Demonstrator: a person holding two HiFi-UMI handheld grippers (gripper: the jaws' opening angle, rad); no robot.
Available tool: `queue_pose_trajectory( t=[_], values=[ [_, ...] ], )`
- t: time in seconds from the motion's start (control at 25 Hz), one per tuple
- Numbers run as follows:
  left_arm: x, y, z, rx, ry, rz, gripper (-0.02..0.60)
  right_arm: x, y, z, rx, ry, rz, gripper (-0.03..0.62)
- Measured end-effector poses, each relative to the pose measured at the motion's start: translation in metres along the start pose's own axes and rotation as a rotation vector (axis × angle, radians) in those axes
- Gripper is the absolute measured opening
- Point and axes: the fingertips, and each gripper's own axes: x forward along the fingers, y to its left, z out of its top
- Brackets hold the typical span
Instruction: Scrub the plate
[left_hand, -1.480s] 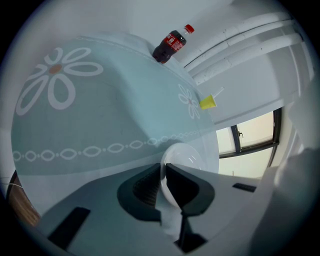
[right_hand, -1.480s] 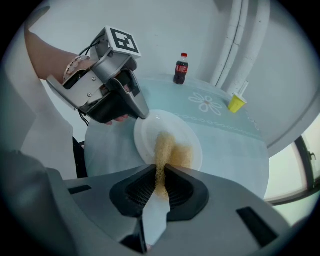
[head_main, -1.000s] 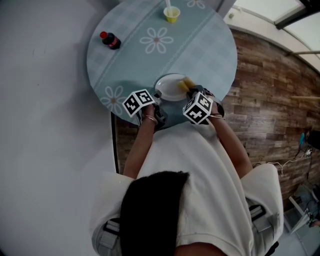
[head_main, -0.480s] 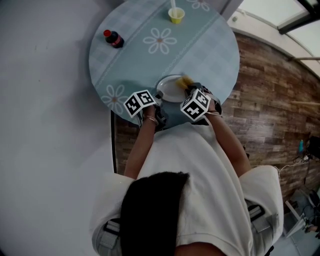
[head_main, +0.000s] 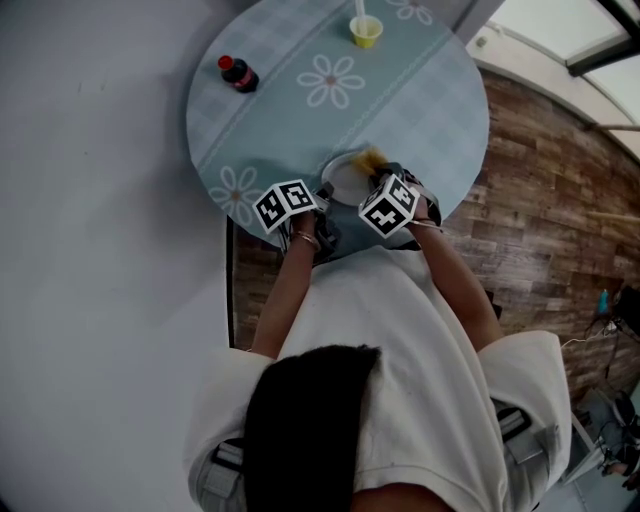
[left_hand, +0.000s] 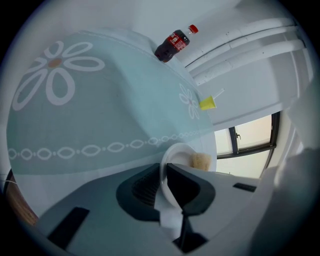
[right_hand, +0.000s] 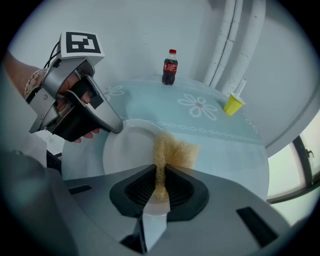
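Observation:
A white plate (head_main: 347, 180) lies near the front edge of the round blue table (head_main: 420, 110). My left gripper (left_hand: 163, 168) has the plate's (left_hand: 176, 156) near rim between its jaws. Those jaws have just been opening slightly, and the pads still touch the rim. My right gripper (right_hand: 160, 169) is shut on a yellow scouring sponge (right_hand: 175, 150). The sponge rests on the right part of the plate (right_hand: 125, 145). In the right gripper view, the left gripper (right_hand: 116, 128) sits at the plate's left rim. From above, the sponge (head_main: 370, 158) lies at the plate's far right side.
A small cola bottle (head_main: 238, 73) stands at the table's far left. A yellow cup with a straw (head_main: 366, 30) stands at the far edge. A wooden floor (head_main: 560, 200) lies to the right. The person's torso is close against the table's front edge.
The right gripper has slid the sponge a little across the plate, toward its far side. The left gripper has stayed at the rim. The head view has shifted slightly.

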Motion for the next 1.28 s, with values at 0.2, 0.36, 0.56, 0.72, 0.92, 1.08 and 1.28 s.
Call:
queue_pose_trajectory(
  t=[0.2, 0.36, 0.56, 0.72, 0.92, 1.08, 1.28],
  values=[
    [0.0, 0.0, 0.0, 0.002, 0.0, 0.0, 0.048, 0.002, 0.001, 0.01, -0.015, -0.007, 0.007, 0.063],
    [0.0, 0.0, 0.001, -0.001, 0.0, 0.001, 0.048, 0.008, 0.004, 0.019, -0.031, -0.015, 0.003, 0.063],
    [0.001, 0.0, 0.0, -0.032, 0.001, -0.011, 0.048, 0.011, 0.013, 0.032, -0.062, -0.021, 0.03, 0.063],
    [0.002, 0.0, 0.0, -0.017, -0.001, 0.0, 0.048, 0.012, 0.017, 0.036, -0.069, -0.021, 0.046, 0.063],
    [0.0, 0.0, 0.001, -0.016, -0.001, 0.002, 0.048, 0.012, 0.022, 0.04, -0.082, -0.032, 0.072, 0.063],
    [0.001, 0.0, 0.0, -0.013, -0.004, -0.001, 0.048, 0.013, 0.031, 0.044, -0.126, -0.031, 0.097, 0.063],
    [0.001, 0.0, 0.001, -0.017, -0.011, -0.001, 0.048, 0.013, 0.04, 0.047, -0.247, -0.004, 0.112, 0.063]
  ],
)
